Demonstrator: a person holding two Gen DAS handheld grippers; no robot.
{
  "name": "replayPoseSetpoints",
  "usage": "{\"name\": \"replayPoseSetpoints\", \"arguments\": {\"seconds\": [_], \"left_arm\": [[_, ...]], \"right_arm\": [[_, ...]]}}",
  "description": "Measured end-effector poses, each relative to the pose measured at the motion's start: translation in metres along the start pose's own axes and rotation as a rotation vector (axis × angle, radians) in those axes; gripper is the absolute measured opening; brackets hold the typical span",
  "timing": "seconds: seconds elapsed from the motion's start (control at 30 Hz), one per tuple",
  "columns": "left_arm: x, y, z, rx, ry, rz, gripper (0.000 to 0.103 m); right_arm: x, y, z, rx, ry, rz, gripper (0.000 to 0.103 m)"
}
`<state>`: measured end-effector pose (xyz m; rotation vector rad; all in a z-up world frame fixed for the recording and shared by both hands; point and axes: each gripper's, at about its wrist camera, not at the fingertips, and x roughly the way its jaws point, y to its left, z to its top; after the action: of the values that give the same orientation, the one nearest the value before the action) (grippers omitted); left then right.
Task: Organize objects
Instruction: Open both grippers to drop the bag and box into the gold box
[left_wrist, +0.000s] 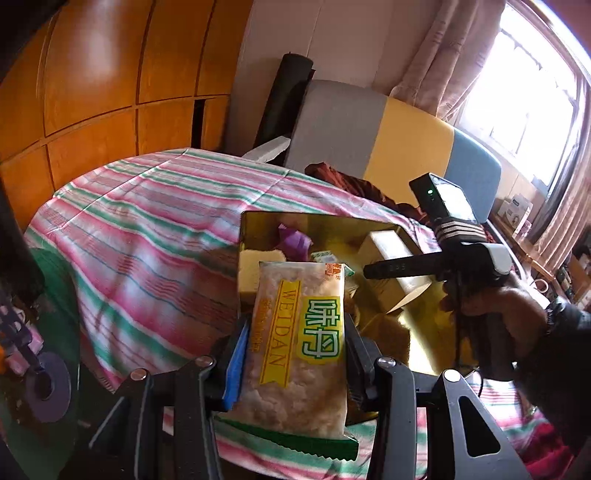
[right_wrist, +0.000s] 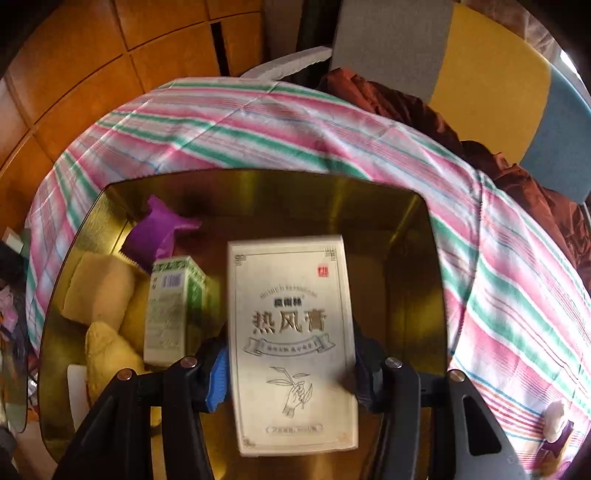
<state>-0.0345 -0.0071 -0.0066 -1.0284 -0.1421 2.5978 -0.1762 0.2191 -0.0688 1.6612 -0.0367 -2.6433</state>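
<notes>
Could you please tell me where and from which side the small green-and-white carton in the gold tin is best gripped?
Probably across the long narrow sides of the green-and-white carton, coming down from above: it lies flat in the gold tin, with yellow packets on one side and the white box on the other, so side access looks cramped.

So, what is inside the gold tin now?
Inside the gold tin: a purple wrapper, yellow packets, a small green box and a white box. The white box covers the bottom beneath it.
</notes>
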Motion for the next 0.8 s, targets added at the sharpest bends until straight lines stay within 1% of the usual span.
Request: {"name": "replayPoseSetpoints", "arguments": {"seconds": [0.07,0.1,0.13,0.23,0.37,0.43,0.53,0.7,0.8], "left_arm": [[0.001,-0.005,0.004,0.013,-0.001,-0.008,0.046],[0.003,-0.007,0.006,0.018,-0.001,-0.012,0.046],[0.005,-0.009,0.008,0.024,0.001,-0.013,0.046],[0.018,-0.015,0.018,0.035,0.019,-0.033,0.046],[0.044,-0.022,0.038,0.0,0.068,-0.078,0.046],[0.06,-0.032,0.051,0.004,0.092,-0.096,0.046],[0.089,-0.042,0.069,-0.014,0.129,-0.118,0.046],[0.134,-0.056,0.089,-0.043,0.182,-0.112,0.045],[0.147,-0.059,0.093,-0.062,0.198,-0.103,0.046]], "right_arm": [[-0.008,-0.005,-0.001,0.021,-0.031,0.036,0.063],[-0.013,-0.007,-0.001,0.027,-0.05,0.051,0.074],[-0.021,-0.009,-0.003,0.035,-0.076,0.057,0.08],[-0.044,-0.021,-0.016,0.076,-0.132,0.074,0.08],[-0.069,-0.037,-0.038,0.125,-0.178,0.058,0.08],[-0.079,-0.043,-0.05,0.137,-0.19,0.036,0.081],[-0.091,-0.049,-0.069,0.144,-0.197,0.015,0.081],[-0.099,-0.058,-0.091,0.151,-0.19,-0.012,0.081],[-0.102,-0.063,-0.099,0.163,-0.194,-0.013,0.081]]}}
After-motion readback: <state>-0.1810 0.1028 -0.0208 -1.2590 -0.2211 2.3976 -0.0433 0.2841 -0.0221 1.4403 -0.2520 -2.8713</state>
